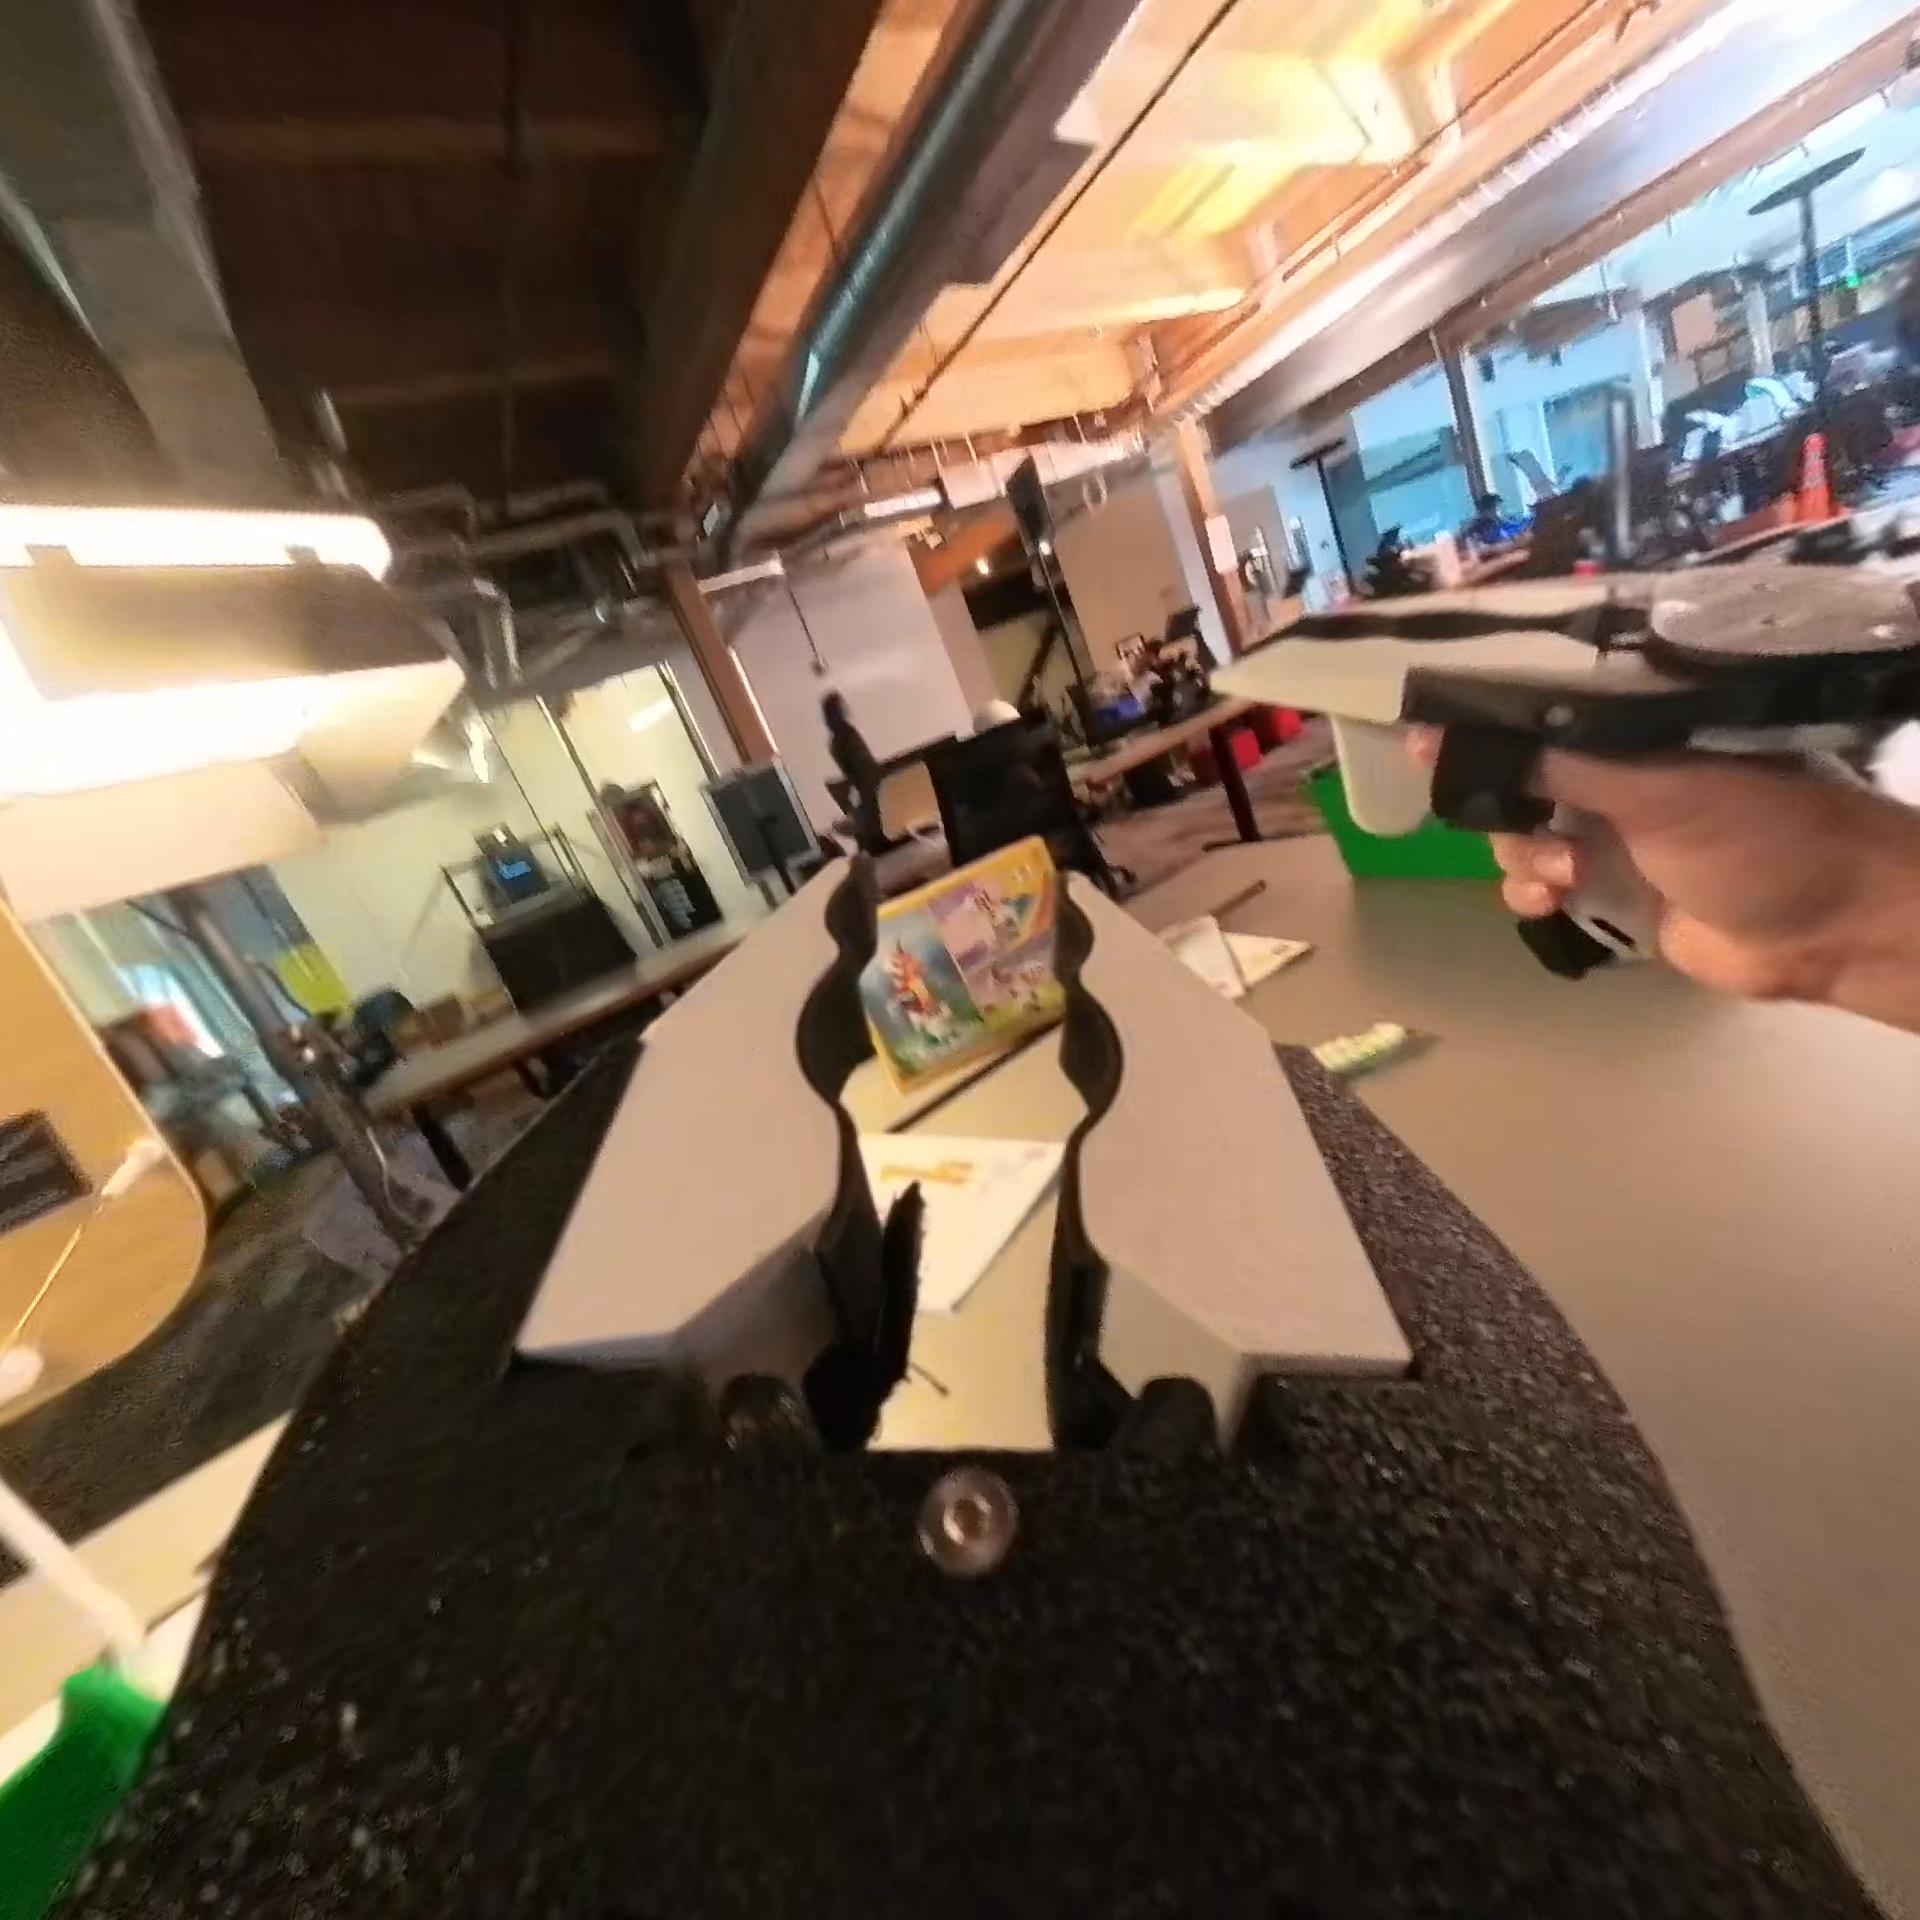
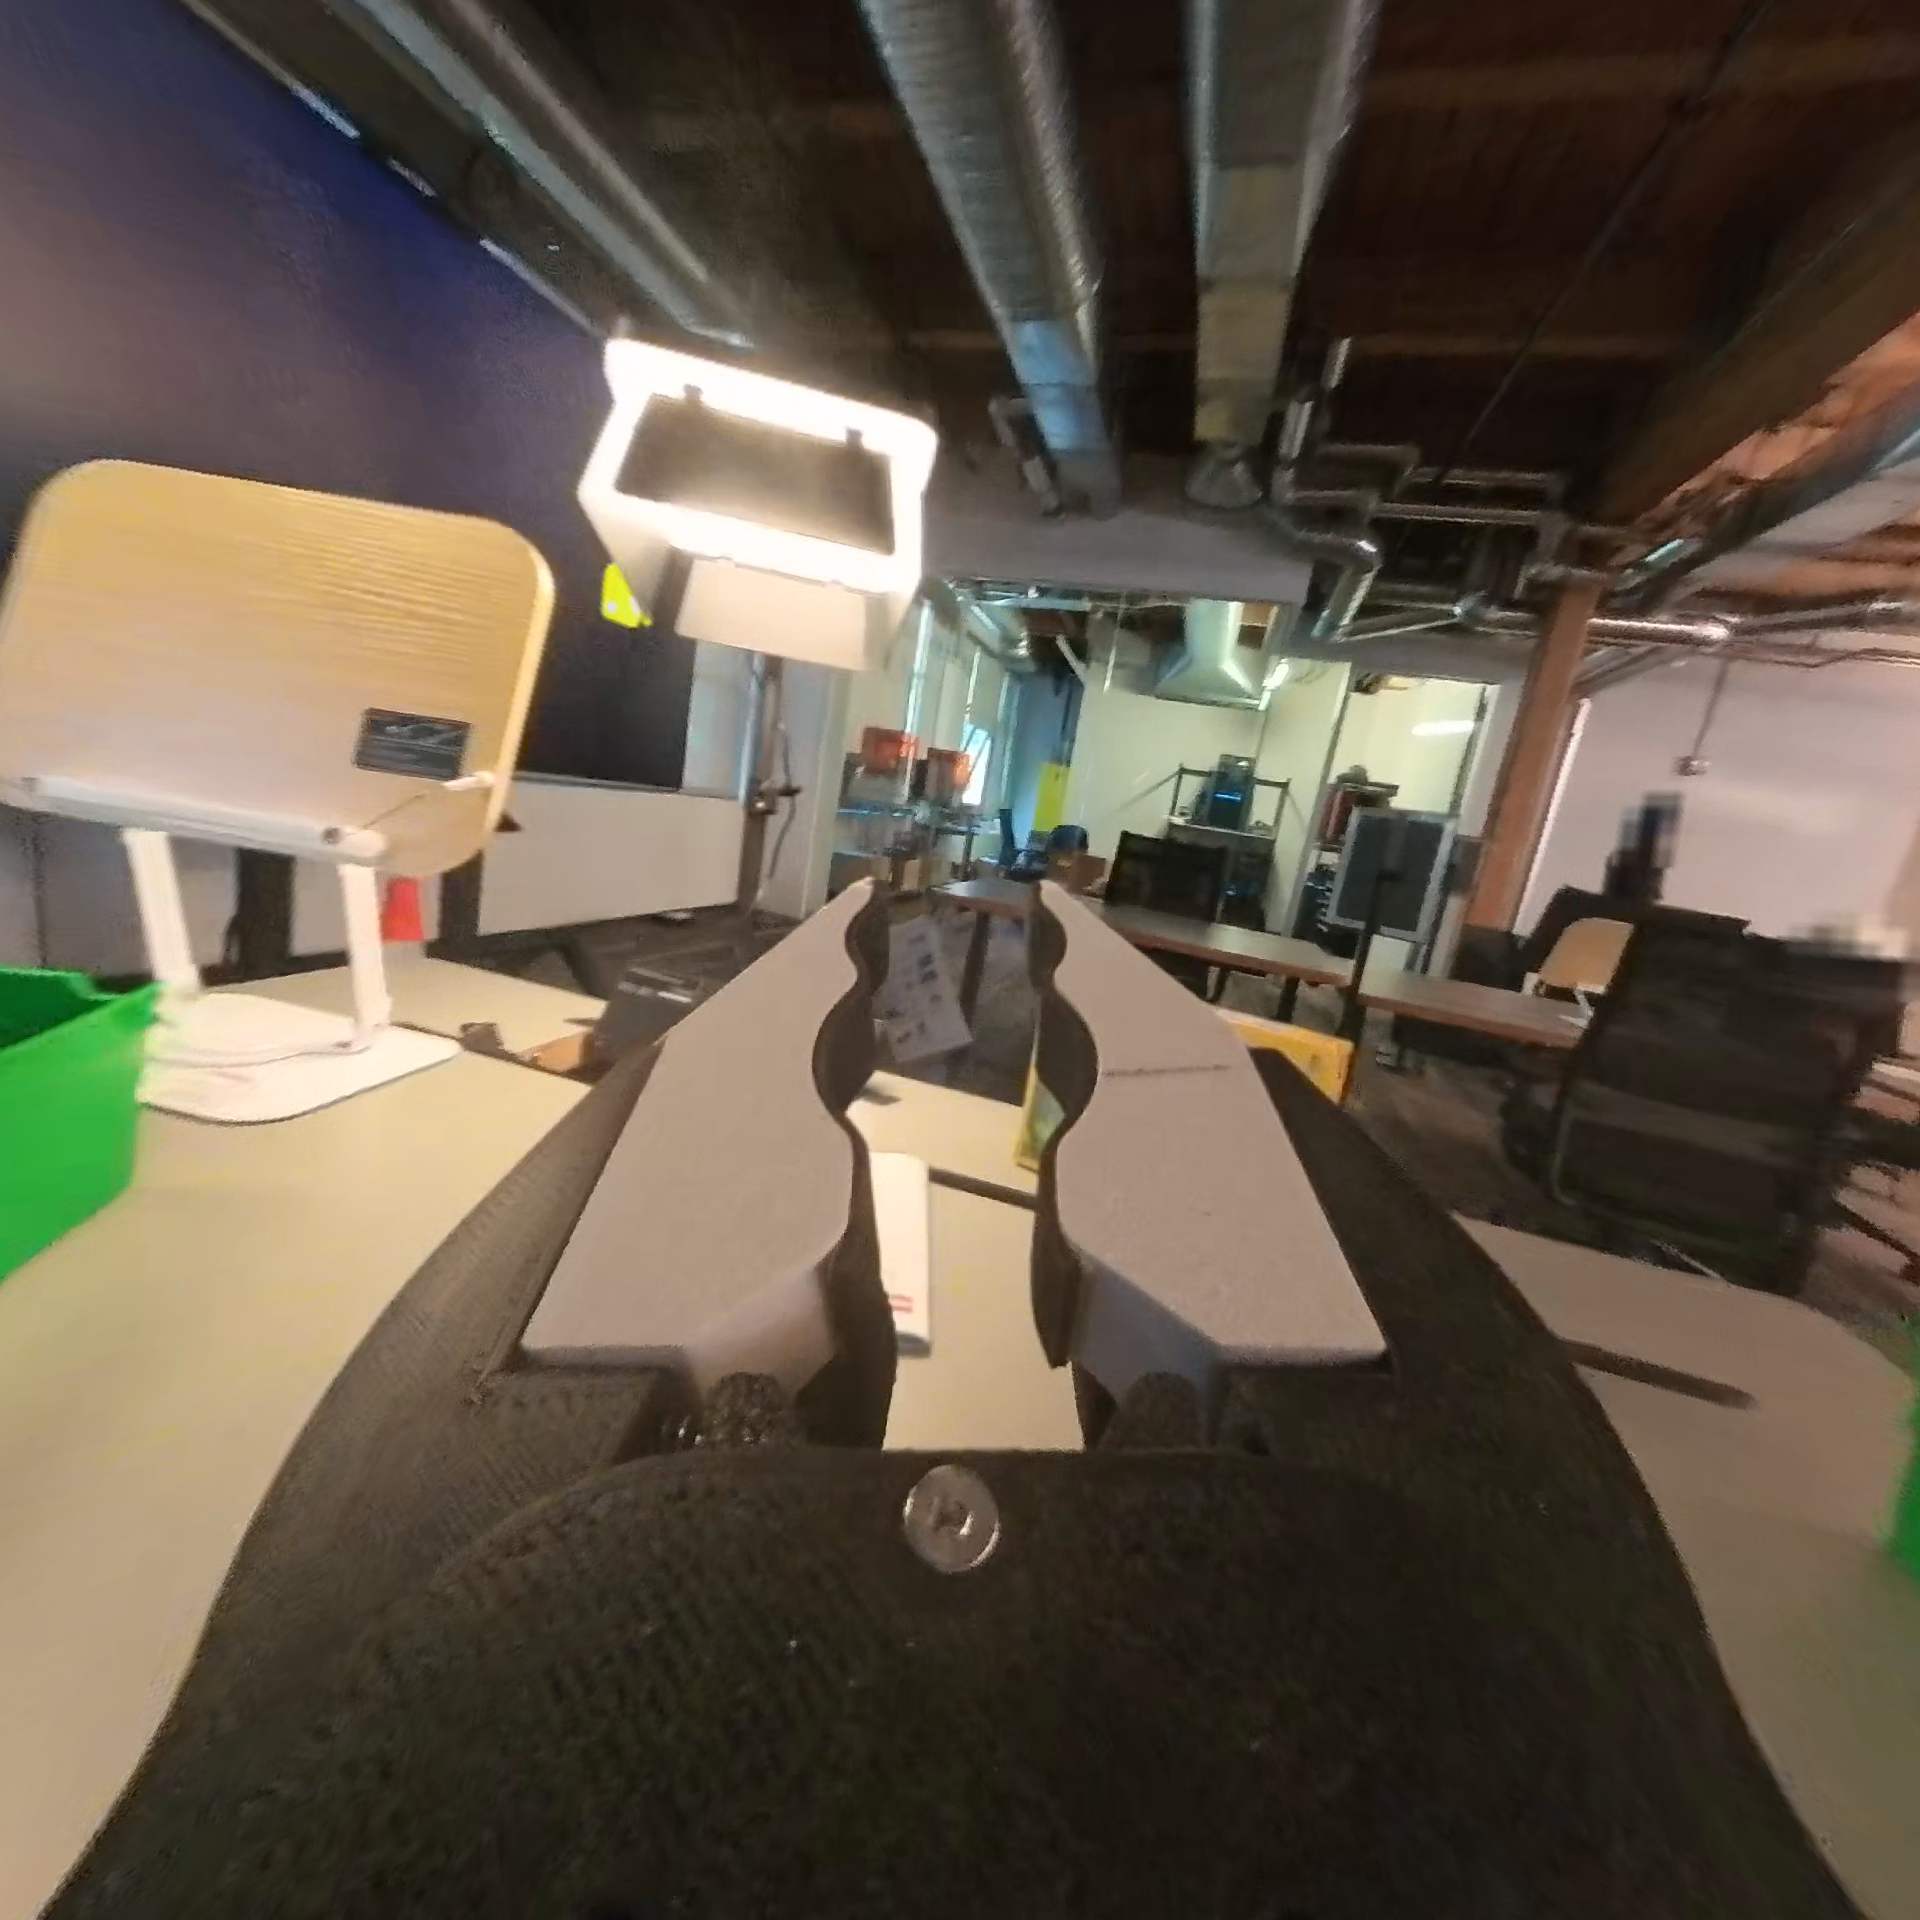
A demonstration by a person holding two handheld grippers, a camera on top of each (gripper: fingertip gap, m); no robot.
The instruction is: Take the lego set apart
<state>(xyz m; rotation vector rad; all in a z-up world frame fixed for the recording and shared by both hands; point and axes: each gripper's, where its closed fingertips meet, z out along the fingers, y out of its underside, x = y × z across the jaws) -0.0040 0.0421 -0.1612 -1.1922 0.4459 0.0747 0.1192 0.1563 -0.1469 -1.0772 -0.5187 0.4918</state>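
A small pale green and white lego build (image 1: 1366, 1044) lies on the grey table (image 1: 1558, 1195), right of my left gripper and blurred. A colourful lego box (image 1: 966, 977) stands upright beyond the left gripper (image 1: 964, 883), which is open, empty and held above the table. A white booklet (image 1: 971, 1205) lies flat under its fingers. My right gripper (image 1: 1247, 675) shows at the right, held in a hand, pointing left above the table. In the right wrist view the right gripper (image 2: 956, 899) is open and empty. The box's yellow edge (image 2: 1039, 1112) and the booklet (image 2: 904, 1247) show between its fingers.
A green bin (image 1: 1403, 836) stands at the table's far side; it also shows in the right wrist view (image 2: 62, 1091). A white stand with a wooden panel (image 2: 260, 644) and a lit lamp head (image 2: 758, 488) stand at the left. Loose paper (image 1: 1242, 951) lies on the table.
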